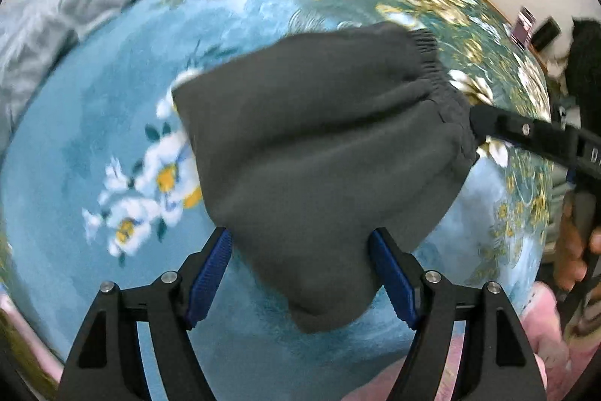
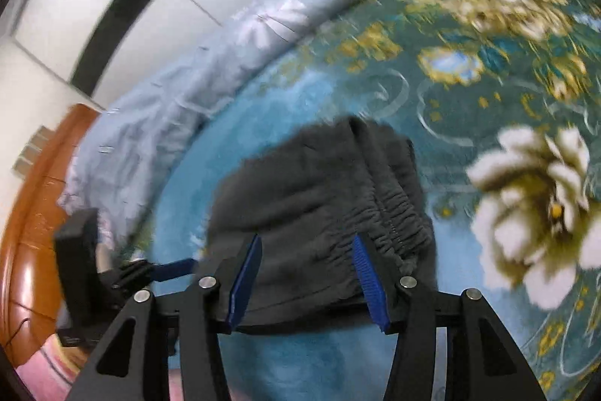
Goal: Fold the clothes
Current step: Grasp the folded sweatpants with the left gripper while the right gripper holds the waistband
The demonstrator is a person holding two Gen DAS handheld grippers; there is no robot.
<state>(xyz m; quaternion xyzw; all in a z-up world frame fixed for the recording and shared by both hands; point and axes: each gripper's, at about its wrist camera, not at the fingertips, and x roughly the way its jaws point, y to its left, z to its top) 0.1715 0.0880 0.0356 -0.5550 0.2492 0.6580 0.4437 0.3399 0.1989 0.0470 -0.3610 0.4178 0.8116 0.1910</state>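
Left wrist view looks steeply down on a dark grey folded garment (image 1: 323, 153) with an elastic waistband (image 1: 432, 62), lying on a blue floral blanket (image 1: 75, 145). The left gripper (image 1: 300, 273) stands wide, its blue pads (image 1: 210, 273) on either side of the garment's near corner; cloth fills the gap and meets the right-hand pad, but whether the pads press on it I cannot tell. From the right edge the right gripper (image 1: 475, 123) reaches in to the waistband end of the garment, a hand (image 1: 574, 250) behind it.

Right wrist view shows the same garment (image 2: 300, 198) between that gripper's (image 2: 306, 280) half-spread fingers (image 2: 246, 280), the gathered waistband (image 2: 390, 220) against the right one; a firm grip cannot be confirmed. A pale grey-blue quilt (image 2: 233, 36) is bunched along the blanket's (image 2: 263, 108) far edge, beside a wooden bed frame (image 2: 26, 250). The left gripper (image 2: 176, 267) shows at the left. No containers are visible.
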